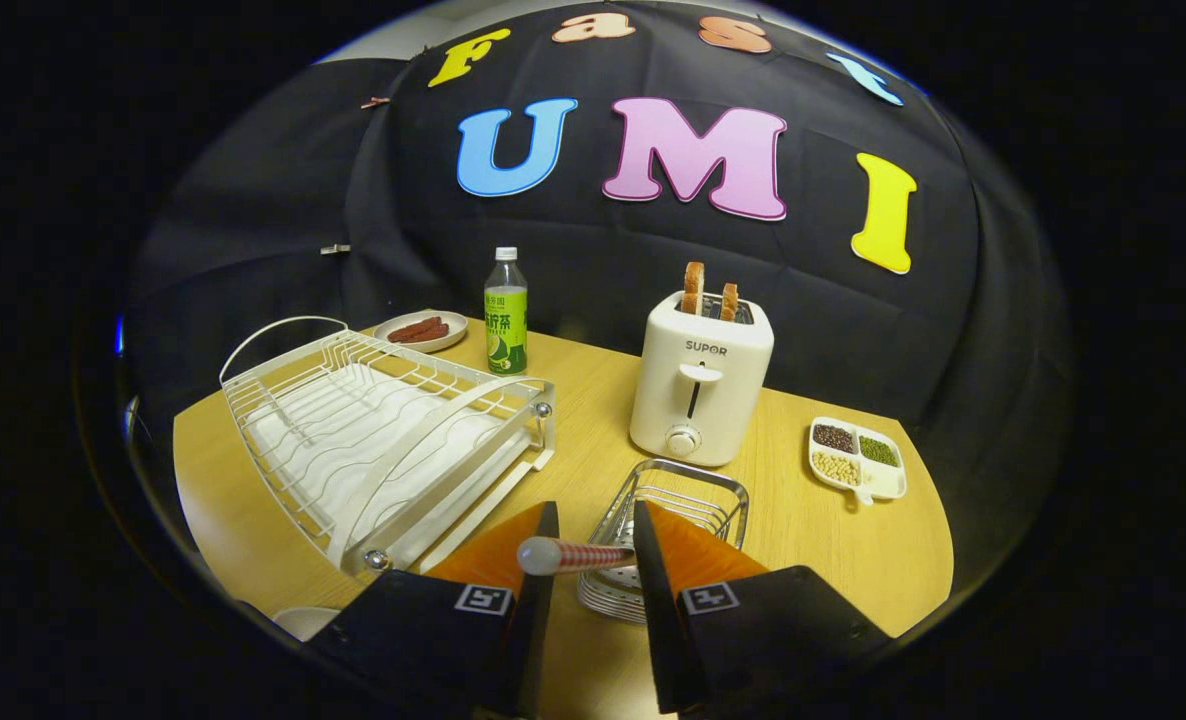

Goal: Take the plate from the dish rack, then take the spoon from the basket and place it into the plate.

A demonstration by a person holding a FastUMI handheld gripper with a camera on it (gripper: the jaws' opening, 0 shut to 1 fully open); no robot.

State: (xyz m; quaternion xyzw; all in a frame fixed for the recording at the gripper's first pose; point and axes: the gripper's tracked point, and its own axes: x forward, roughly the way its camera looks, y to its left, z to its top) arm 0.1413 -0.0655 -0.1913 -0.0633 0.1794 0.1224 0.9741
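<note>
Far left and beyond the fingers: white wire dish rack on the wooden table, slots bare, one corner close to the left fingertip. Low at the left, just beside the left finger: pale rounded rim of a white plate, mostly hidden. Past the rack, well beyond the tool: small dish with dark reddish strips, then a green-labelled bottle standing upright.

Gripper narrowed to a slim gap, with the spoon lying crosswise between the fingers: rounded pale end touching the left fingertip, red-and-white checked handle running to the right finger. Grip appears closed on the spoon from both sides. Spoon lifted above the metal wire basket, which sits just ahead of and partly under the fingertips.

Beyond the basket: white toaster with two slices of toast standing up in its slots. Further right, well apart from the right finger: white divided dish with dark, green and pale grains in separate compartments.
</note>
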